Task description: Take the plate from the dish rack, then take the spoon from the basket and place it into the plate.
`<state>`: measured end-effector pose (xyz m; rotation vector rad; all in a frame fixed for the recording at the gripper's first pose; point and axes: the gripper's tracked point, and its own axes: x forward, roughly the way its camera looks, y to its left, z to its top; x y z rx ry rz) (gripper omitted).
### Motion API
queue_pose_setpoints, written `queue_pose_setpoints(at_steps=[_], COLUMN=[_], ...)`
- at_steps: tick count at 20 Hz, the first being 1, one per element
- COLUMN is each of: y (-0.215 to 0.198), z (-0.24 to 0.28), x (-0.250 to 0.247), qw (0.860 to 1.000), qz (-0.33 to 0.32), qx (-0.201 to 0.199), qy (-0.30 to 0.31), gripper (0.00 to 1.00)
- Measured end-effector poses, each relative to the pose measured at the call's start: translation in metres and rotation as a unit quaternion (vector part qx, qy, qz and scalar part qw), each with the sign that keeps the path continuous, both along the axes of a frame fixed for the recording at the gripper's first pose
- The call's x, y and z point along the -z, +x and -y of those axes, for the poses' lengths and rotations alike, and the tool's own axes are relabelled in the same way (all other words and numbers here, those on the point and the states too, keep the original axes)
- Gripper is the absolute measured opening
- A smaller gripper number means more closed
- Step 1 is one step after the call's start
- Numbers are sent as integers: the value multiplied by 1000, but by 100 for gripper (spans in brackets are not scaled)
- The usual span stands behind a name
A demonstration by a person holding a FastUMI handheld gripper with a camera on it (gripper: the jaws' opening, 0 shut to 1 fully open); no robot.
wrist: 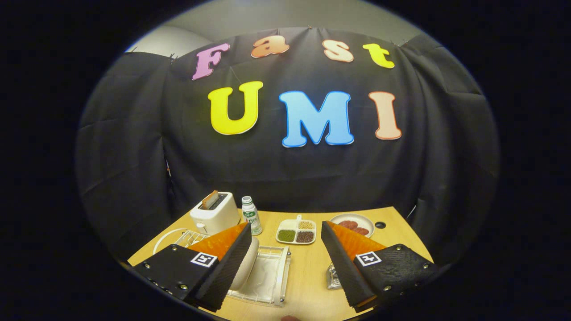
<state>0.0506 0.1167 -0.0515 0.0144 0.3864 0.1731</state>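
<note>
My gripper (285, 227) is open and held above the wooden table (308, 272), with nothing between its fingers. A white plate (248, 264) stands on edge in the clear dish rack (270, 278), right against the inner side of the left finger, which hides much of it. White wires of the rack (185, 236) show beyond that finger. A small shiny basket (332, 277) peeks out from behind the right finger; I cannot make out the spoon in it.
At the back of the table stand a white toaster (215, 213) holding toast, a small bottle (251, 215), a divided dish of grains (296, 232) and a plate with red slices (353, 224). The booth's black cloth wall closes the far side.
</note>
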Motion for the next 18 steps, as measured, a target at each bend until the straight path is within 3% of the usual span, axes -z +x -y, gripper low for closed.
queue_pose_setpoints(at_steps=[7,12,18], y=[8,15,18], z=[-39,-57,-72], x=[43,81,123], qw=[991,971,948], qz=[-129,-233,-313], qx=[-20,-18,-8], qy=[34,49,61], gripper=[98,98,97])
